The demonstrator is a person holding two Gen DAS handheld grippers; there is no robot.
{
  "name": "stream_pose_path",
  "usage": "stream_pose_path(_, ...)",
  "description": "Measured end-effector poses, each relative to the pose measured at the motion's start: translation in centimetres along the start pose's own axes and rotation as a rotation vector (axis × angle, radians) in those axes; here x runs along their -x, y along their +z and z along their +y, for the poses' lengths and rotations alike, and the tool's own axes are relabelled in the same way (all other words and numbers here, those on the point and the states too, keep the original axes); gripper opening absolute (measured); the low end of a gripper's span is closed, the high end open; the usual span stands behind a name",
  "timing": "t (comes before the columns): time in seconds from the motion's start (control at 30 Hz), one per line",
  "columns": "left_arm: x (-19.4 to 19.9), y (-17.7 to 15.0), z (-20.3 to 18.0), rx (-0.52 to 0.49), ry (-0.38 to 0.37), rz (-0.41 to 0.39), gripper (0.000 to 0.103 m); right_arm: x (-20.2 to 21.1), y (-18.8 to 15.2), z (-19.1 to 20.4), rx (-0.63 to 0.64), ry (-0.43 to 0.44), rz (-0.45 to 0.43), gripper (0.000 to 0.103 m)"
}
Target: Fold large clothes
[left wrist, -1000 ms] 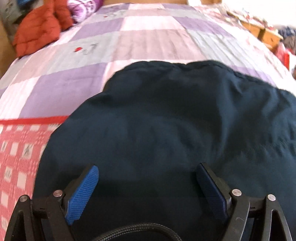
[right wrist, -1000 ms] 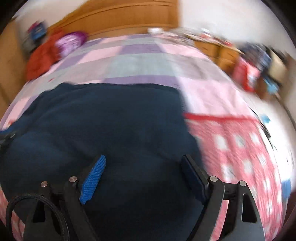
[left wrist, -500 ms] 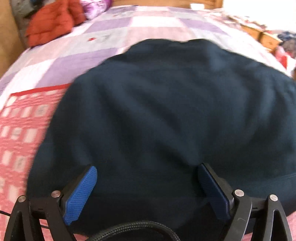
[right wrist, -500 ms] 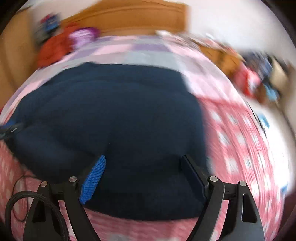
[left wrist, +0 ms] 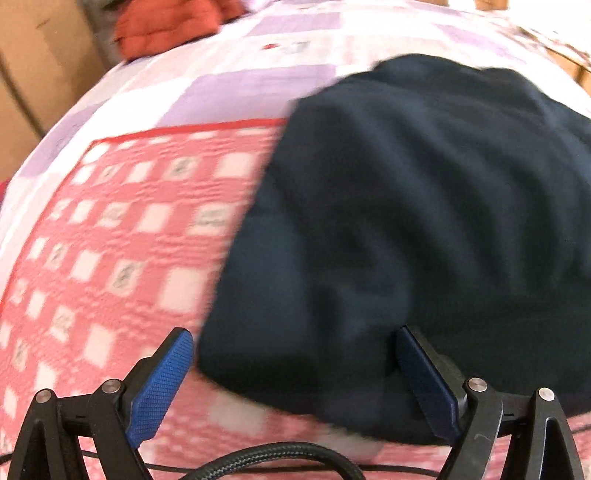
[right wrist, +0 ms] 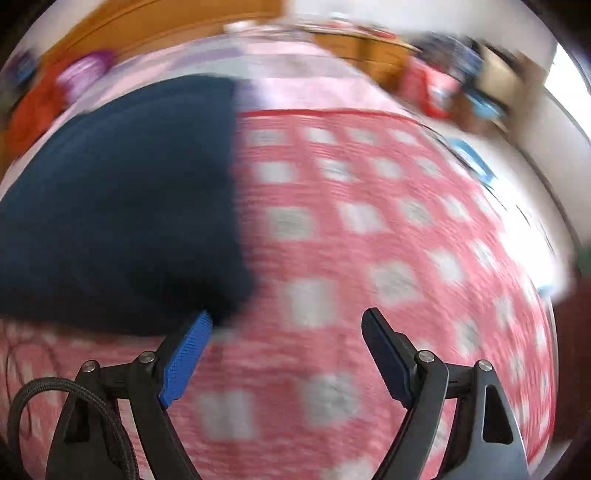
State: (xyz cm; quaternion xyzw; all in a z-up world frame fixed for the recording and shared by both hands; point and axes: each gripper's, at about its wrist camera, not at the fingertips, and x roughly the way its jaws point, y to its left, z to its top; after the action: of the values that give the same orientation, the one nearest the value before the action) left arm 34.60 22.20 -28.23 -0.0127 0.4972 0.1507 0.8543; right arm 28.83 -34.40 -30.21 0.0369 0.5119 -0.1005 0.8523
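1. Bed (left wrist: 229,85): covered by a purple-and-pink patchwork quilt, with a red-and-white checked blanket (left wrist: 122,229) laid over the near part.
2. Dark navy garment (left wrist: 424,221): lies on the bed in a compact, rounded-edged block across the checked blanket and quilt. It appears already folded at least once; whether further folds remain cannot be told.
3. Orange-red clothing (left wrist: 166,26): bunched at the far left, apparently unfolded and possibly still to do.
4. Left tool (left wrist: 291,365): jaws wide apart, empty, over the garment's near-left corner.
5. Right tool (right wrist: 288,354): jaws wide apart, empty, beside the garment's near-right corner.
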Motion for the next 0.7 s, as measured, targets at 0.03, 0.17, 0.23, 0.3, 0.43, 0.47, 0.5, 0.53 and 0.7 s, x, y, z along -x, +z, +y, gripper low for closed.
stream_pose_path(0.03,0.2,-0.2,0.7,0.011,0.010,0.001,0.092,0.8,-0.4,-0.3,0.018,0.001,-0.015,0.086)
stream_pose_path(0.17,1.7,-1.6,2.3,-0.030,0.068,-0.004,0.092,3.7,-1.6,0.4,0.120,0.027,-0.048,0.086)
stream_pose_path(0.23,2.8,-2.5,3.9,-0.017,0.082,0.005,0.092,5.0,-1.4,0.7,0.146,0.057,-0.066,0.086)
stream_pose_path(0.3,4.8,-3.5,6.3,0.015,0.091,-0.004,0.092,7.4,-1.5,0.8,0.149,0.071,-0.094,0.086)
stream_pose_path(0.43,10.4,-5.6,10.9,0.020,0.110,-0.018,0.092,13.9,-2.0,-2.1,0.164,0.057,-0.134,0.086)
stream_pose_path(0.47,12.0,-6.3,11.6,0.004,0.118,-0.019,0.092,15.4,-1.9,-2.7,0.181,0.043,-0.140,0.086)
stream_pose_path(0.5,13.0,-6.8,12.0,-0.010,0.117,-0.020,0.092,17.2,-2.0,-3.3,0.209,0.022,-0.156,0.086)
stream_pose_path(0.53,14.0,-7.2,12.1,-0.020,0.114,-0.020,0.092,18.7,-2.0,-3.7,0.237,0.004,-0.173,0.086)
stream_pose_path(0.7,13.7,-6.6,7.2,-0.004,-0.025,-0.051,0.092,19.0,-0.9,-1.0,0.280,0.077,-0.207,0.086)
